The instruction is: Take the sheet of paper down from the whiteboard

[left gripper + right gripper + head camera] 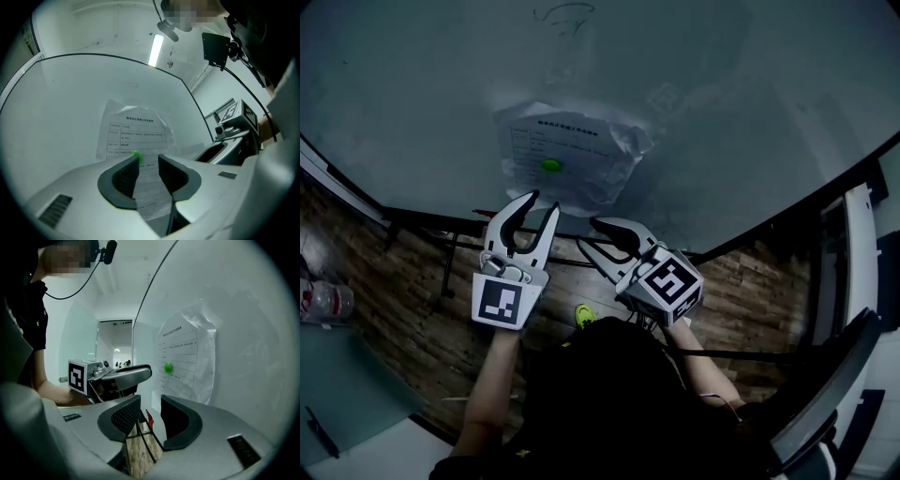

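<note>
A crumpled printed sheet of paper [572, 150] hangs on the whiteboard [741, 103], pinned by a round green magnet [550, 166]. My left gripper [533, 208] stands open just below the sheet's lower edge, nothing pressed between its pads. In the left gripper view the paper [136, 131] and magnet [136, 156] show past the open left gripper [147, 171]. My right gripper [602, 232] is open too, lower right of the sheet and apart from it. The right gripper view has the paper [190, 359] and magnet [168, 367] ahead to the right of the empty right gripper [151, 416].
The whiteboard's dark bottom frame [441, 223] and stand bars run just under the grippers. Below is a wood-pattern floor [394, 291] with a small green object [584, 314]. A plastic bottle [323, 300] lies at the left by a glass tabletop [347, 394]. Furniture stands at the right [853, 281].
</note>
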The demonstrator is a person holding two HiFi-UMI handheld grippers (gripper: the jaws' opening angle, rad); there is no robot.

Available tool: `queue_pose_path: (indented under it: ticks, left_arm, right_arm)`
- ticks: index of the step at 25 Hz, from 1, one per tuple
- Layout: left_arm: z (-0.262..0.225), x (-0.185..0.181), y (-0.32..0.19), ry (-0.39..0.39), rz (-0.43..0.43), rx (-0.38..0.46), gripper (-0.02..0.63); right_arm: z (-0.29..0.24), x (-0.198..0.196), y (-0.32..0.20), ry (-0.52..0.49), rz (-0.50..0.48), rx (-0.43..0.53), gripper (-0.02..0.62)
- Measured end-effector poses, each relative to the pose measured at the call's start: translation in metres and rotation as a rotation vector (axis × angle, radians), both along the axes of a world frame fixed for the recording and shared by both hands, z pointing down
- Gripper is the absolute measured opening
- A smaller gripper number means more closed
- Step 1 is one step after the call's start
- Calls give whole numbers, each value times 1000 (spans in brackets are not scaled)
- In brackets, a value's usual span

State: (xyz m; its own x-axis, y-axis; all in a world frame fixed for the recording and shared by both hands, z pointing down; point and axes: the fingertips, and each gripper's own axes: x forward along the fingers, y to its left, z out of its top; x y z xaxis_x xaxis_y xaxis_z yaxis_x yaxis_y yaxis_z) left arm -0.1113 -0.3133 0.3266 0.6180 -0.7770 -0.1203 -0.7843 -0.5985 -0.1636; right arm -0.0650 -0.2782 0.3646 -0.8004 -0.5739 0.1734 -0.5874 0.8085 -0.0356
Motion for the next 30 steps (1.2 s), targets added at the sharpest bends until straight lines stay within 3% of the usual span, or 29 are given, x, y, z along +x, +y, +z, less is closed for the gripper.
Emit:
queue_pose_path:
  ticks: [17,30]
  left_arm:
    - [-2,8,-42,-68,-67,29,173]
    - [1,9,-54,-119,-133,43,173]
  right_arm:
    - [4,21,-26,28,19,-12,152]
    - [9,42,-39,52,55,-25,162]
